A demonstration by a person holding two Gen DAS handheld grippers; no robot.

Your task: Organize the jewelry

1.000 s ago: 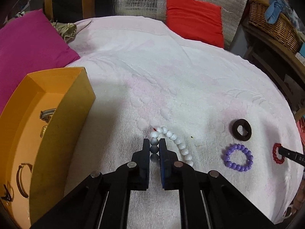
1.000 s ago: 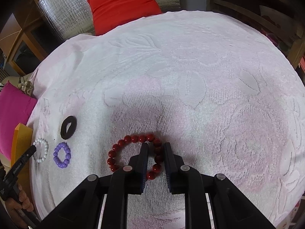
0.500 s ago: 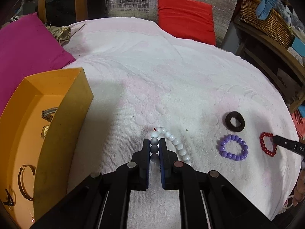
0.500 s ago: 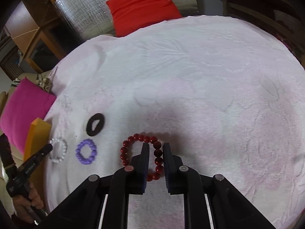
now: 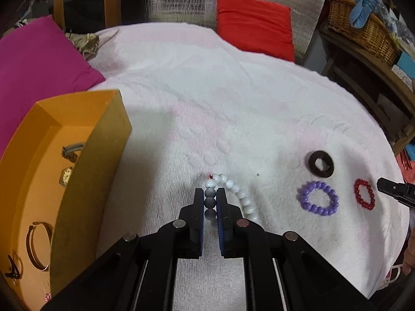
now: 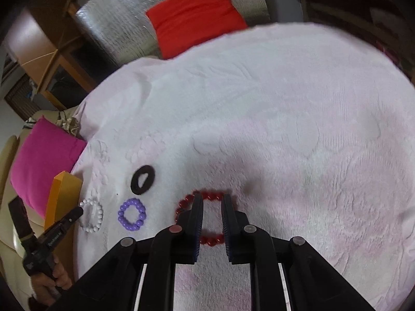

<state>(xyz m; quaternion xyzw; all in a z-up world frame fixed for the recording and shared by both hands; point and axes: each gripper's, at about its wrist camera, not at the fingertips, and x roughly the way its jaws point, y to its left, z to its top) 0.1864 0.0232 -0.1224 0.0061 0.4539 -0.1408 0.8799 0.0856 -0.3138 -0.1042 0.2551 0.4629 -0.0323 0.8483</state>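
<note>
My left gripper [image 5: 210, 194] is shut on the white bead bracelet [image 5: 240, 194], pinching its beads just above the white towel [image 5: 233, 103]. The orange box [image 5: 85, 176] stands to its left with a watch and bangles inside. A purple bead bracelet [image 5: 319, 198], a black ring [image 5: 321, 163] and a red bead bracelet [image 5: 364, 194] lie to the right. In the right wrist view my right gripper [image 6: 212, 199] is open, its fingers over the red bracelet [image 6: 210, 195], with no bead pinched between them. The purple bracelet [image 6: 131, 214], white bracelet [image 6: 92, 215] and black ring [image 6: 142, 176] lie left.
A magenta cushion [image 5: 39, 59] lies behind the box and a red cushion [image 5: 255, 23] at the far edge. A wicker basket [image 5: 363, 33] sits on a shelf at the right. The towel drops off at its rounded edges.
My right gripper has opened and let go of the red bracelet's bead, and swung left. My left gripper keeps its hold on the white bracelet and has risen slightly.
</note>
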